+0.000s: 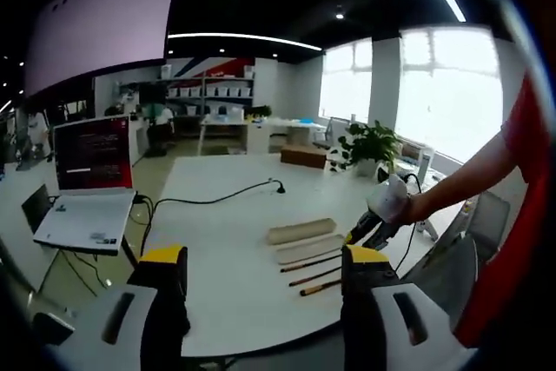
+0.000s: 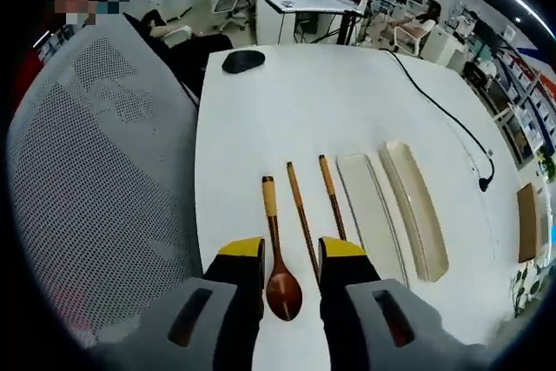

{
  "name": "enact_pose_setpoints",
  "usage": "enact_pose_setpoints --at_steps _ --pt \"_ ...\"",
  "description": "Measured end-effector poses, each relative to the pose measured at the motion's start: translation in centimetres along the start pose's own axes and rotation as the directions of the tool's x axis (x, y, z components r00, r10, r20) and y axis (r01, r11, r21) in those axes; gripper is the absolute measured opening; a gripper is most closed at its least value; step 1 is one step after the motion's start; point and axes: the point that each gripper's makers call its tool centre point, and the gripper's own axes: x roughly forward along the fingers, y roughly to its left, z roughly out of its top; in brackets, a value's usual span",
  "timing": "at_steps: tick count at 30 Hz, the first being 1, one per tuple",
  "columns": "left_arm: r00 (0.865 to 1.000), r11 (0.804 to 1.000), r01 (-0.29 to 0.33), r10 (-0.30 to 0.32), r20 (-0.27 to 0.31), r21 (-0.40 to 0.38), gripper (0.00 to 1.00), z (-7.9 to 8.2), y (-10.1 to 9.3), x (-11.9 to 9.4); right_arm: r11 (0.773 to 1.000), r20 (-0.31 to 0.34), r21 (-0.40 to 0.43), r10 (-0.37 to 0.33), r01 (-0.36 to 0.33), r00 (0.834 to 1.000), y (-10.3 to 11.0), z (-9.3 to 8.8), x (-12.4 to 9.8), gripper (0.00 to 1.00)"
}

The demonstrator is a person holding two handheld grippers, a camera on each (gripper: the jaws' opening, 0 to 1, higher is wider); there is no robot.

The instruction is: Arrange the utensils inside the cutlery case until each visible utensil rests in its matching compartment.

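Right gripper (image 2: pixel 290 258): jaws apart, gripping nothing, straddling the bowl of the wooden spoon (image 2: pixel 276 260), which lies flat on the white table (image 2: pixel 287 102). Two chopsticks (image 2: pixel 314 208) lie just beside it, one passing close to the right jaw. Case tray (image 2: pixel 371 213) and its lid (image 2: pixel 419 210) lie side by side beyond the chopsticks, both bare. Left gripper (image 1: pixel 264 268): jaws apart, nothing held, well back from the utensils.

Risk: closing here could catch the nearer chopstick together with the spoon, or nudge it out of line. The rounded bowl may slip from the jaws.
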Motion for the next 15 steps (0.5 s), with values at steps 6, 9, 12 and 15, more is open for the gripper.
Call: enact_pose_setpoints --at_steps 6,9,12,15 --pt "1.000 1.000 -0.004 0.004 -0.013 0.000 0.73 -0.3 -0.1 0.0 1.000 -0.025 0.010 -0.010 0.010 1.000 -0.8 -0.6 1.4 0.20" --pt "1.000 1.000 -0.008 0.008 -0.015 0.004 0.73 -0.3 -0.2 -0.1 1.000 -0.041 -0.003 -0.020 0.020 0.999 -1.4 -0.7 2.1 0.19" --pt "1.000 1.000 -0.002 0.002 -0.009 -0.007 0.74 -0.1 -0.5 -0.3 1.000 -0.049 0.005 -0.017 0.017 0.999 -1.7 -0.7 2.6 0.15" --pt "0.999 0.999 0.028 -0.027 0.020 -0.036 0.75 0.5 -1.2 -0.5 0.999 -0.073 0.043 0.006 -0.003 0.997 -1.7 -1.1 3.3 0.10"
